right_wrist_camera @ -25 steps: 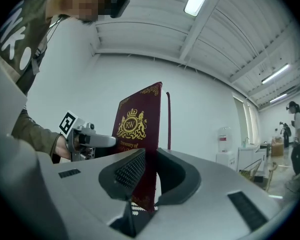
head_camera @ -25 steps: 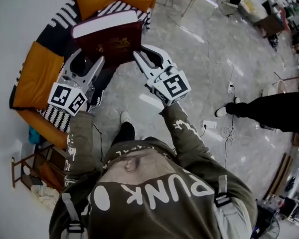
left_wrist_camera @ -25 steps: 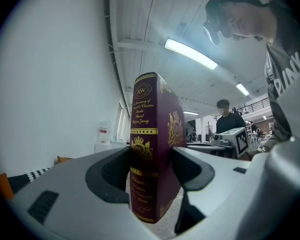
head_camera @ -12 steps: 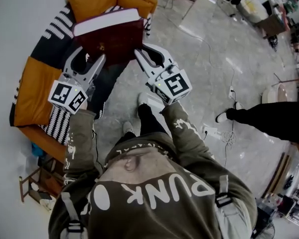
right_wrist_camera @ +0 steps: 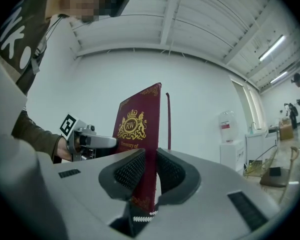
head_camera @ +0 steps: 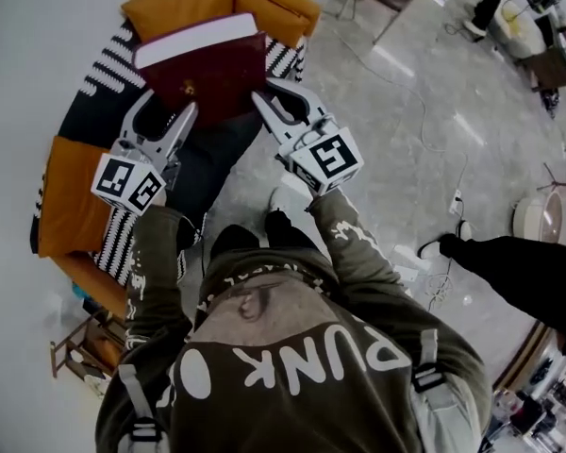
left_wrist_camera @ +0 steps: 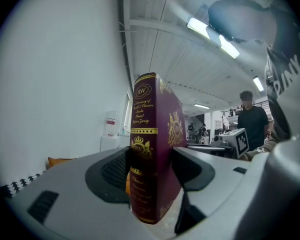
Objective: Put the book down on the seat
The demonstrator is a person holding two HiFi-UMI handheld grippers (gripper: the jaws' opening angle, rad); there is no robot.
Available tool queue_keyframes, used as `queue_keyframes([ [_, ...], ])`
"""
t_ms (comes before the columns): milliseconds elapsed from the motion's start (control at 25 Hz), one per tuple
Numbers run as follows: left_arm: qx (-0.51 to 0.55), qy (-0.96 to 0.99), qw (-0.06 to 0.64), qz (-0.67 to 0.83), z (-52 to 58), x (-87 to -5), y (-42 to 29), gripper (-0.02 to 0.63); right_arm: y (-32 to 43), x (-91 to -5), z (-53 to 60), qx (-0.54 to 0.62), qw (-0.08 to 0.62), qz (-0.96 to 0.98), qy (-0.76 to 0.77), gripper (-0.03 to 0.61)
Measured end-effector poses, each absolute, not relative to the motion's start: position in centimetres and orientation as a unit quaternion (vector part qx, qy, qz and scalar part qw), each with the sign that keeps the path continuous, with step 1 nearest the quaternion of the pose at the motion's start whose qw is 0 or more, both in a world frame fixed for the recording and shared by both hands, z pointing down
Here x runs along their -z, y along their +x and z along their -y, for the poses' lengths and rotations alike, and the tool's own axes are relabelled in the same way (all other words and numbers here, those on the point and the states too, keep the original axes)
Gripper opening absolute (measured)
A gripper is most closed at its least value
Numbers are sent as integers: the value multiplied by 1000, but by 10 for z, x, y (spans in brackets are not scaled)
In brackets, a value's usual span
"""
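- Book [head_camera: 203, 74]: a thick maroon hardback with a gilt crest, gilt lettering and a pale page block. Both claws hold it over the seat, at 12 o'clock from the person in the head view. Whether it touches the cushion below cannot be told.
- Left claw [left_wrist_camera: 150, 171]: spread to the book's full thickness and pinching it at the spine. One ribbed black pad presses on each cover.
- Right claw [right_wrist_camera: 149, 171]: drawn in to a slim gap, gripping only a thin board of the cover between its ribbed pads.
- Edges: the page block faces 12 o'clock, towards the orange back cushion [head_camera: 217, 3]. The book's near edge sits between the two claws, the left at 7 o'clock of it and the right at 4 o'clock.
- Seat [head_camera: 212, 154]: a curved armchair with a dark pad under the book, black-and-white striped fabric [head_camera: 108, 59] and an orange side cushion [head_camera: 66, 192] at 9 o'clock.
- Room: a white wall [head_camera: 33, 36] stands close behind the chair from 9 to 11 o'clock. Glossy grey stone floor [head_camera: 387, 111] spreads out from 1 to 4 o'clock.
- Another person's black-clad leg [head_camera: 519, 262] stands well apart at 4 o'clock.
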State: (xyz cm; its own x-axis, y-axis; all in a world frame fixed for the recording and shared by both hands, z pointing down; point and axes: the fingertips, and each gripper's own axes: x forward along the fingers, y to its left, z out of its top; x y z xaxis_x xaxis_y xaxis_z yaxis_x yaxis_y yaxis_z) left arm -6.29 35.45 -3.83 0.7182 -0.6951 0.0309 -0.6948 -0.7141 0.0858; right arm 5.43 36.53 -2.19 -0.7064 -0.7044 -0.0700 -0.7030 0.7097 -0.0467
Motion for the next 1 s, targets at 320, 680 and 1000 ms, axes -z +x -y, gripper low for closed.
queue_keyframes([
  [320,-10,920,66,386,-249,15,-38,250,81,-2,-257,32,8,-926,-377,75],
  [680,-24,914,131,383,-123,-92,-52,250,63,-105,-135,85,-28,-926,-366,75],
  [1000,-49,897,233,372,-10,-273,-77,250,39,-278,-23,183,-93,-905,-372,75],
])
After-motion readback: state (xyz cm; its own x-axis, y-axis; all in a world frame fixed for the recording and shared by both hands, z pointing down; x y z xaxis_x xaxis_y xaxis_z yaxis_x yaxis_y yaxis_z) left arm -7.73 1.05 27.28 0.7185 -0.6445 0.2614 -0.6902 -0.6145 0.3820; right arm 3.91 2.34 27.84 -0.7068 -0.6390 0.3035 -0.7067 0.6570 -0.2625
